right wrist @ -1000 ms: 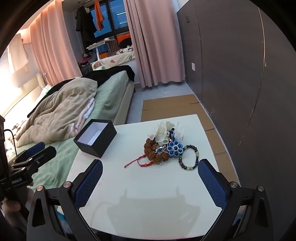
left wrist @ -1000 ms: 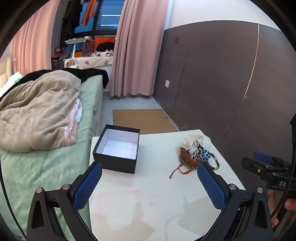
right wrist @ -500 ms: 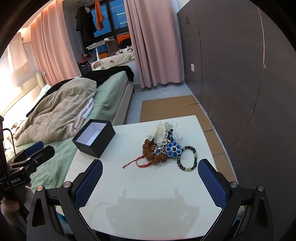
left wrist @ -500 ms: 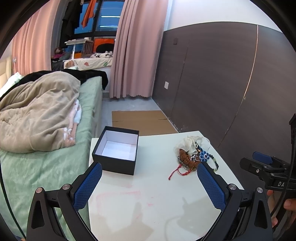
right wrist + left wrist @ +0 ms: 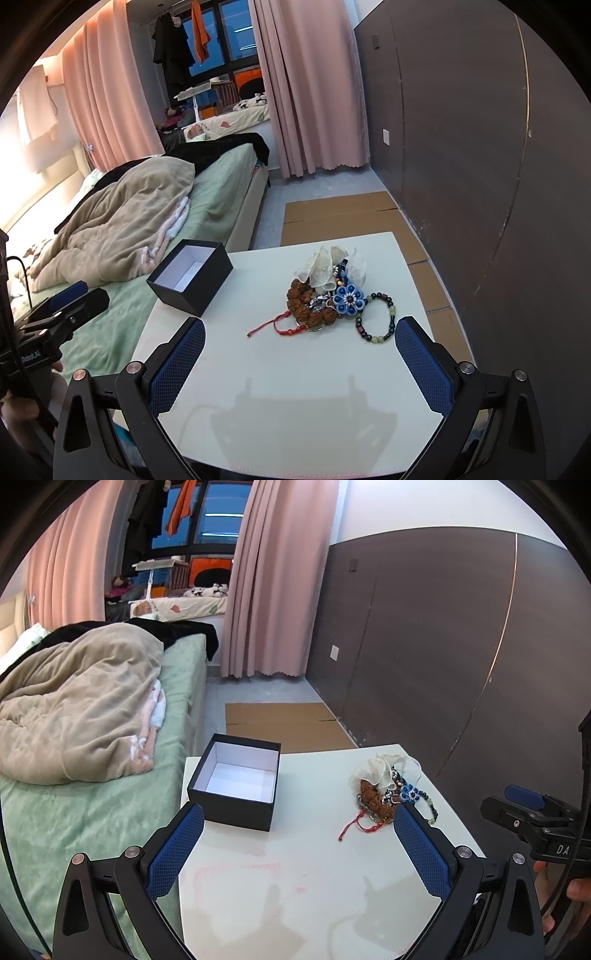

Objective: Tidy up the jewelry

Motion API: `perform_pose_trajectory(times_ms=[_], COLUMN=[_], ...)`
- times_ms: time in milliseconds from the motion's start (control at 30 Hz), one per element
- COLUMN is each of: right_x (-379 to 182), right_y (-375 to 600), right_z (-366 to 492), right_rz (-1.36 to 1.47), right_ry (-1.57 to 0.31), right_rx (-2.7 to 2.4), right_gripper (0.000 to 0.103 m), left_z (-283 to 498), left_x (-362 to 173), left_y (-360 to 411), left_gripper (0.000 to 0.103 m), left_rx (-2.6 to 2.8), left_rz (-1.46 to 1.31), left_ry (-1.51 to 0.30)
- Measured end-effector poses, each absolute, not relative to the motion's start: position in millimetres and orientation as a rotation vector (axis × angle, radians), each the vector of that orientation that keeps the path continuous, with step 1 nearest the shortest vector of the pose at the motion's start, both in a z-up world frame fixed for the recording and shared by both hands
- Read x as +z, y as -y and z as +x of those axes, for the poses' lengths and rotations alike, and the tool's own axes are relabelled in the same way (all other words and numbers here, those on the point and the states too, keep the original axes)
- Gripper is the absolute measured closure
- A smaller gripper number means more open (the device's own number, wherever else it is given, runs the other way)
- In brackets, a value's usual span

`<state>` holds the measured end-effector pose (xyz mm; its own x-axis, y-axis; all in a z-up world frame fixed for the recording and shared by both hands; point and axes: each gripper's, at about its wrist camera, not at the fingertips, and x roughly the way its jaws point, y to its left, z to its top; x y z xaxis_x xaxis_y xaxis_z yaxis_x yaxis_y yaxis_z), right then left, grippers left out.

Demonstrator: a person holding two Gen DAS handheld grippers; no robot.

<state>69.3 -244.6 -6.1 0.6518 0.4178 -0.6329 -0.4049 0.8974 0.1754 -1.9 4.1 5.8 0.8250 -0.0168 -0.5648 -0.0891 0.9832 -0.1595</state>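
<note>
The left tool (image 5: 297, 843) hangs over the near part of the white worktop (image 5: 295, 886) with its blue-padded fingers (image 5: 175, 849) spread wide and nothing between them. The right tool (image 5: 299, 360) is likewise wide open and empty above the worktop's near edge.

Just ahead of the left tool stands a black box (image 5: 236, 781), lidless, its white inside bare, near the worktop's left edge. Ahead of the right tool lies the jewelry pile (image 5: 328, 291): a brown knobbly bead bracelet (image 5: 303, 299), a blue flower ornament (image 5: 349, 299) on top of it, a cream fabric flower (image 5: 325, 269) at the far side, a dark and pale green bead bracelet (image 5: 375, 317) to the right, and a red cord bracelet (image 5: 275, 326) trailing toward the left. The pile and box sit well apart.

Left of the worktop is a bed (image 5: 74, 812) with a beige blanket (image 5: 74, 701). Flattened cardboard (image 5: 284, 722) lies on the floor beyond.
</note>
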Motion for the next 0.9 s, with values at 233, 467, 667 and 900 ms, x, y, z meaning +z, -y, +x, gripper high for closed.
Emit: perform_pose_trajectory(times_ms=[233,467,667,900], right_x=[-6.5,-6.4,-4.9,-4.6], right_y=[242.6,242.9,243.0,241.8], right_z=[67.6,68.4,68.4,67.8], right_rz=[0.015,0.018,0.024,0.022], right_ry=[-0.719,-0.718,-0.714,-0.711], right_rx=[0.465,0.465,0.467,0.472], right_gripper=[0.0,0.0,0.0,0.0], left_z=[-4.5,-4.3,-4.3,-4.4], left_x=[6.6,6.9,7.2,7.5], left_y=[-5.7,-5.0,-4.8,-4.9], left_gripper=[0.001,0.001,0.001,0.001], left_rx=[0.044,0.045,0.047,0.05], left_rz=[-0.177,-0.174,-0.173,-0.173], left_ry=[-0.589,-0.587,-0.585,-0.584])
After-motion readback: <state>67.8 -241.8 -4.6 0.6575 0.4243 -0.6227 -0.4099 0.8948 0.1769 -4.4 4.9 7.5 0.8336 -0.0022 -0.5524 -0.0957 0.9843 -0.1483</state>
